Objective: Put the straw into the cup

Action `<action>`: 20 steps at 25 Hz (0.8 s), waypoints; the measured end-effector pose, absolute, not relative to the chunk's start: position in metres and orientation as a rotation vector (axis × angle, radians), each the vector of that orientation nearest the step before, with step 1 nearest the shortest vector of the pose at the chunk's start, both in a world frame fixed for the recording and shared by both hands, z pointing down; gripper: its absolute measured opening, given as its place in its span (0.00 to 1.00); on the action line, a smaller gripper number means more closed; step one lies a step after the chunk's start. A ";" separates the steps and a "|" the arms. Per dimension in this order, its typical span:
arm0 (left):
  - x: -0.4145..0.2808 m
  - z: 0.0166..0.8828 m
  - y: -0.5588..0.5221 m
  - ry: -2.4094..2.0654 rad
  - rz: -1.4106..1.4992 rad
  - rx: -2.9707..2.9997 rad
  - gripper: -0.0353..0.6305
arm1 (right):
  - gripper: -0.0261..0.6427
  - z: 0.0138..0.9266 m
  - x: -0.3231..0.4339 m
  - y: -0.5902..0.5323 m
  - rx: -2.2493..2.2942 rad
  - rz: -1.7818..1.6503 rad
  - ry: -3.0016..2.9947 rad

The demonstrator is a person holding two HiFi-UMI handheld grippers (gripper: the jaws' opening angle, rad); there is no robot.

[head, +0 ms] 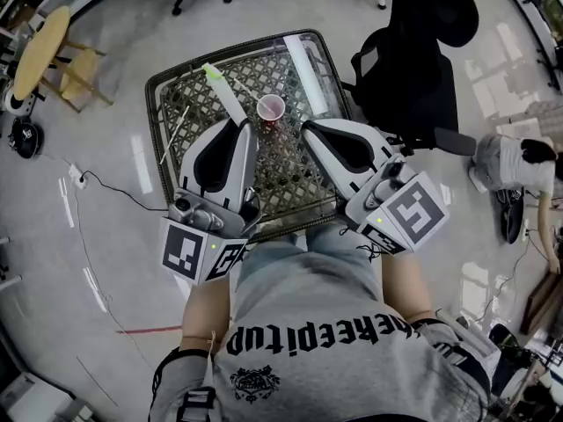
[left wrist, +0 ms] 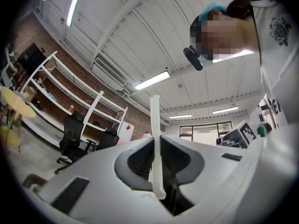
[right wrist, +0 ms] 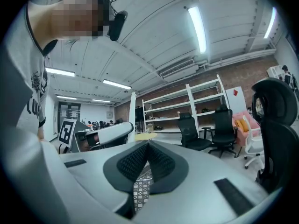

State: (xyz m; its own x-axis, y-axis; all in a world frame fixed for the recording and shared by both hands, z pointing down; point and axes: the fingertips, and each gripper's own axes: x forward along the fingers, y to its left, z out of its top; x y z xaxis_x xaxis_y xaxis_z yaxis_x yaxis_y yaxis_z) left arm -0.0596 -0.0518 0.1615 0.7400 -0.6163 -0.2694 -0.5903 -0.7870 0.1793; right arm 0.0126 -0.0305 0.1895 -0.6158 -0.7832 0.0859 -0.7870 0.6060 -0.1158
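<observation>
A pink paper cup [head: 271, 108] stands upright on the far middle of a dark lattice table [head: 185, 90]. My left gripper [head: 244, 124] is just left of the cup, shut on a white wrapped straw [head: 224, 93] whose green-tipped end points up and away to the left. In the left gripper view the straw [left wrist: 155, 139] stands pinched between the closed jaws of that gripper [left wrist: 157, 143]. My right gripper [head: 304, 128] is just right of the cup, shut with nothing in it; its jaws [right wrist: 147, 144] meet tip to tip.
A thin pale stick [head: 173, 134] lies on the table's left part and a white strip [head: 308, 70] along its right edge. A black office chair [head: 413, 60] stands close on the right. A person [head: 519, 161] crouches on the floor farther right.
</observation>
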 end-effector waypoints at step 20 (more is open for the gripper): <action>-0.058 0.187 -0.082 -1.362 -0.513 2.721 0.18 | 0.06 0.216 0.022 -0.078 1.008 0.278 -2.899</action>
State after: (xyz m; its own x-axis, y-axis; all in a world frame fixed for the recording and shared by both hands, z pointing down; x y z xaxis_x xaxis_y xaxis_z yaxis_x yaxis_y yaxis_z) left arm -0.0583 -0.0817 0.1868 0.5551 -0.7872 -0.2687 -0.7687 -0.6089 0.1958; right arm 0.0215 -0.0784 0.2164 -0.7843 -0.6095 0.1154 -0.6203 0.7698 -0.1501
